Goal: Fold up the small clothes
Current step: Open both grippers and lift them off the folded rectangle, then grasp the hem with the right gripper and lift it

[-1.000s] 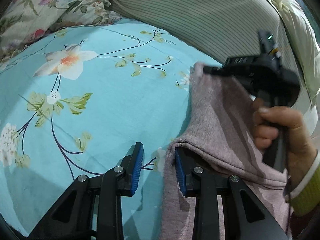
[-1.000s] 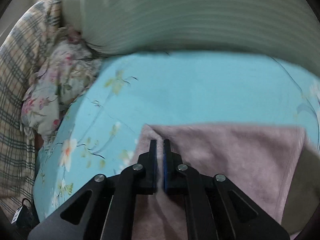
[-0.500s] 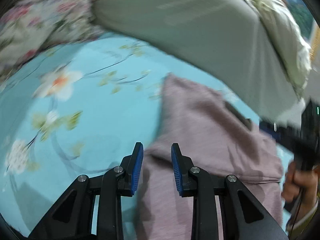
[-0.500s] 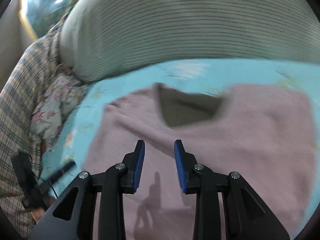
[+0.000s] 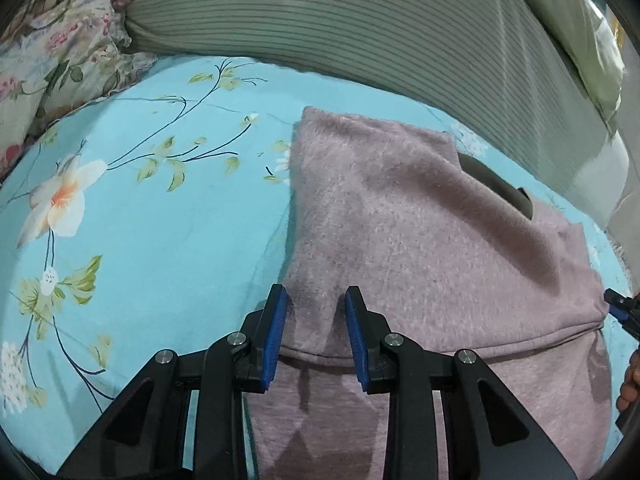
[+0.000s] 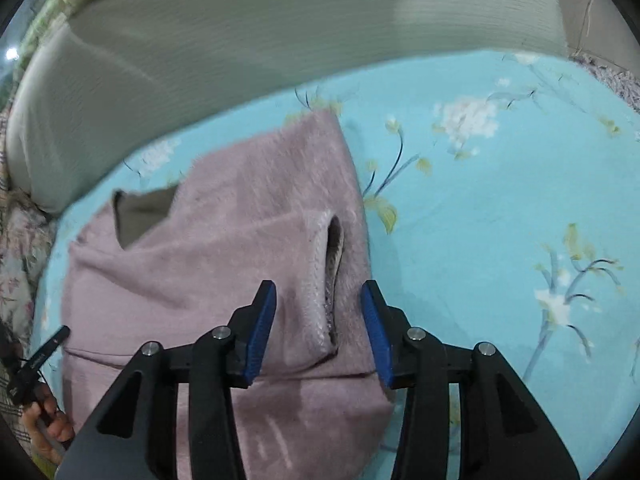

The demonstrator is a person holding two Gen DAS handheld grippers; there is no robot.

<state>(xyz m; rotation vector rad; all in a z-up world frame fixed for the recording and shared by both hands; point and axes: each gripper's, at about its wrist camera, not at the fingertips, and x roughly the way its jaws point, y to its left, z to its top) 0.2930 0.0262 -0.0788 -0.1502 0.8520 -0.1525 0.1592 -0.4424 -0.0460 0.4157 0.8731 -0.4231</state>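
Now parted and pulled back from the cloth, where a second ago the right tongs [image 6: 318, 332] were pinched together on the far edge of the fuzzy mauve knit garment [image 5: 420, 232]. Hovering low with blue pads spread wide, straddling a ribbed sleeve opening [image 6: 330, 280] and gripping nothing. Left tongs [image 5: 316, 334] likewise standing apart, holding nothing, poised above a folded edge of the same garment near its left side. Lying flat on the turquoise bed sheet printed with white blossoms and dark twigs [image 5: 160, 220], folded over itself, with a dark olive lining patch [image 5: 496, 188] peeking out at the neckline. Filling the far side of the bed, a bulky grey-green ribbed quilt roll [image 5: 360, 28]; sitting beside it at the left, a frilled pillow in faded rose floral print [image 5: 52, 64]. Showing past that in the right wrist view, a strip of checked fabric [image 6: 8, 128] along the left rim. Blurring somewhat in the right wrist view. Peeking in at the right margin of the left wrist view, the tip of the other tongs and a few fingers [image 5: 628, 392].
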